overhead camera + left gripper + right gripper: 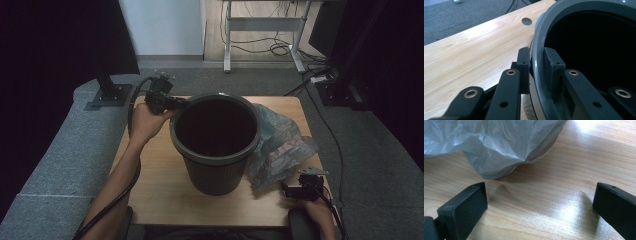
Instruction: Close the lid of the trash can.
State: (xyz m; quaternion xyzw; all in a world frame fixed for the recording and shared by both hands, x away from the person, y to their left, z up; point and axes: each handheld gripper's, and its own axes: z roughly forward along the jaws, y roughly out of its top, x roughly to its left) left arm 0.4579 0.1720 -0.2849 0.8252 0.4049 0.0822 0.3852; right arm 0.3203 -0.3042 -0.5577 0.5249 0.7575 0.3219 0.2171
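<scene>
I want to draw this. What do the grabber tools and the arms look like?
Both grippers, left and right, are black, with flat blocky pads on arms with brass rivets. A black cable trails from each. The forearms are bare, no sleeves showing.

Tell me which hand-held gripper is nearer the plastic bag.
Right. The right hand-held gripper sits on the table just short of the plastic bag, jaws open, not touching. The left hand-held gripper straddles the bin rim on its far side.
</scene>
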